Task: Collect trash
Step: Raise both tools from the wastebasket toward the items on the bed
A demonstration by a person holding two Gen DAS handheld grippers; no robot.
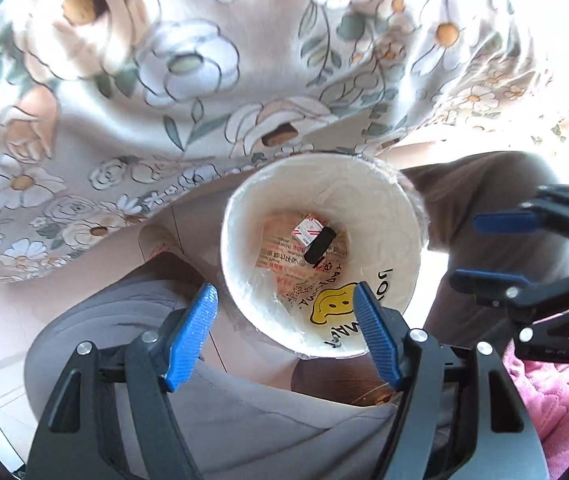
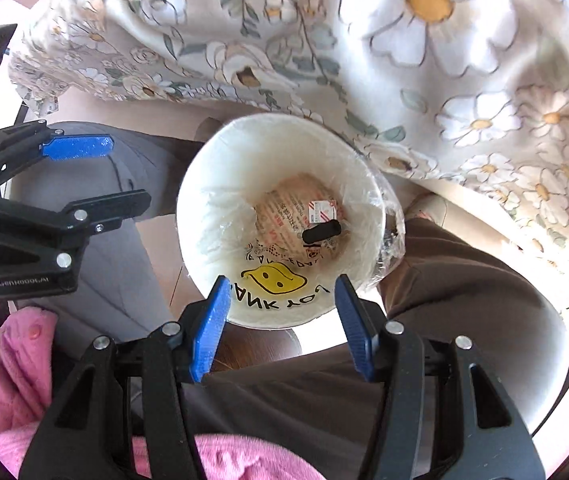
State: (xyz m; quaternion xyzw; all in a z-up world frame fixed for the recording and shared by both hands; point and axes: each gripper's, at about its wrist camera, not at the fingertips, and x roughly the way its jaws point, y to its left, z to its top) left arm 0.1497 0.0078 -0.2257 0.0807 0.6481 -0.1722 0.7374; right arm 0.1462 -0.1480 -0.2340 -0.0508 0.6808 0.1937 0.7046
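Observation:
A white trash bin [image 1: 244,216] lined with a clear smiley-face bag stands on the floor below both grippers; it also shows in the right wrist view [image 2: 204,184]. Inside lie a black lump [image 1: 319,245], a small red-and-white packet [image 1: 307,229] and a printed brown wrapper [image 1: 280,252]; the same lump [image 2: 321,231], packet [image 2: 321,211] and wrapper [image 2: 284,208] show in the right wrist view. My left gripper [image 1: 286,312] is open and empty above the bin's near rim. My right gripper [image 2: 282,304] is open and empty above the rim too, and appears in the left wrist view [image 1: 500,250].
A floral tablecloth [image 1: 204,80] hangs over the table edge just behind the bin, also seen in the right wrist view [image 2: 464,80]. The person's grey-trousered leg [image 1: 124,320], brown-trousered leg [image 2: 464,300] and pink garment [image 2: 16,380] flank the bin. The left gripper shows at the right wrist view's left [image 2: 88,176].

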